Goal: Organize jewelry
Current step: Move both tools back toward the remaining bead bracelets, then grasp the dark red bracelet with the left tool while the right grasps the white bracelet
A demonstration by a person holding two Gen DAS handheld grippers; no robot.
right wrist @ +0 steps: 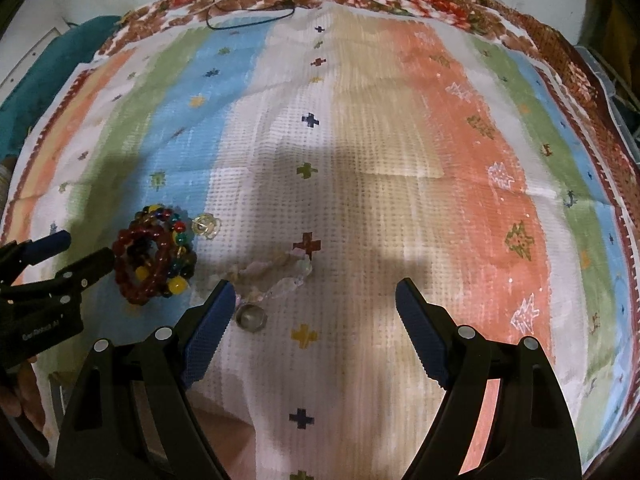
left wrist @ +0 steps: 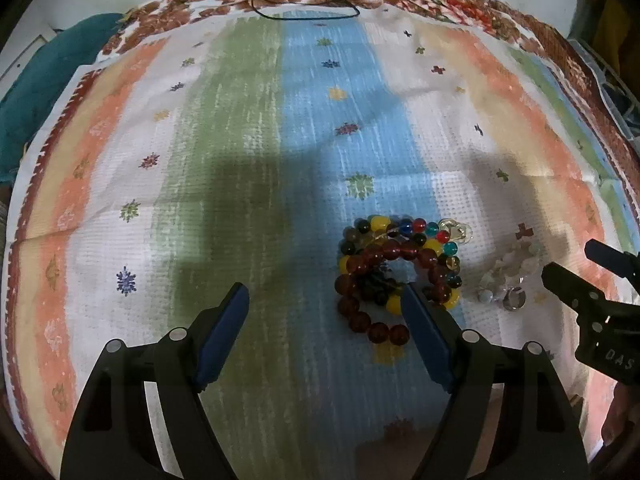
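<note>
A pile of bead bracelets (left wrist: 396, 276), dark red and multicoloured, lies on the striped cloth (left wrist: 256, 160). My left gripper (left wrist: 326, 298) is open and empty, its right finger beside the pile. A pale crystal bracelet (left wrist: 514, 266) and a silver ring (left wrist: 514, 300) lie to the right. In the right wrist view the bead pile (right wrist: 154, 256) is at left, the crystal bracelet (right wrist: 276, 276) and the ring (right wrist: 251, 317) sit by my left finger. My right gripper (right wrist: 316, 294) is open and empty. A clear charm (right wrist: 206, 225) lies beside the pile.
A thin black cord (left wrist: 308, 4) and a pale string lie at the cloth's far edge. A teal fabric (left wrist: 44, 80) is bunched at far left. Each gripper shows in the other's view: the right one (left wrist: 600, 280), the left one (right wrist: 60, 264).
</note>
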